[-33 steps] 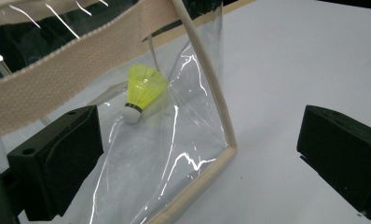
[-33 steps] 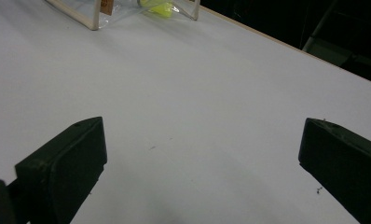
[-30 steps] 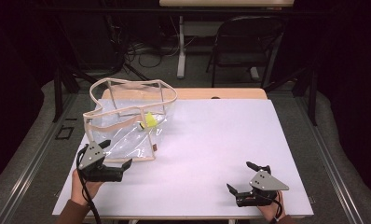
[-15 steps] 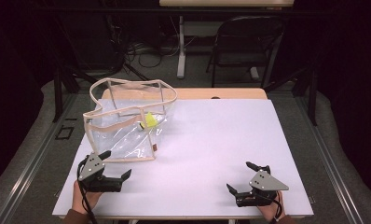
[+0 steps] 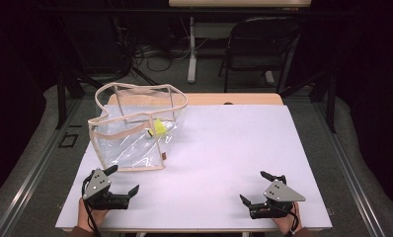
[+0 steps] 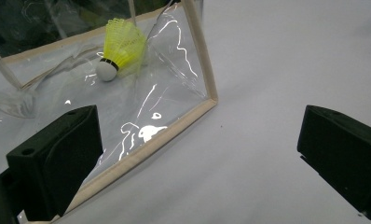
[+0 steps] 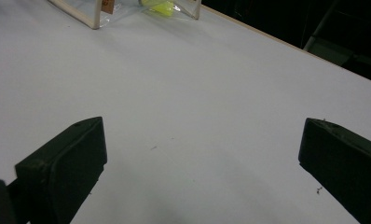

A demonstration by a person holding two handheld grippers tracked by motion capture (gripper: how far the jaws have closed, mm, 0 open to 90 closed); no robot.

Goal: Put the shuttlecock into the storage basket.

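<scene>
A clear plastic bag (image 5: 133, 131) with beige trim and handles stands at the table's left rear. A yellow shuttlecock (image 5: 158, 127) with a white tip lies inside it, also seen through the clear wall as the shuttlecock (image 6: 118, 49). My left gripper (image 5: 121, 180) rests open near the front left edge, just short of the bag's near corner (image 6: 207, 100). My right gripper (image 5: 256, 187) sits open at the front right, with bare table between its jaws. The bag's corner (image 7: 97, 11) and the shuttlecock (image 7: 161, 6) appear far off in the right gripper view.
The white tabletop (image 5: 234, 143) stretches wide between and beyond both grippers. A folding chair (image 5: 258, 44) and a table leg (image 5: 191, 49) stand behind the table, with cables on the floor.
My left gripper has drawn back toward the front edge, away from the bag. The right gripper has stayed put.
</scene>
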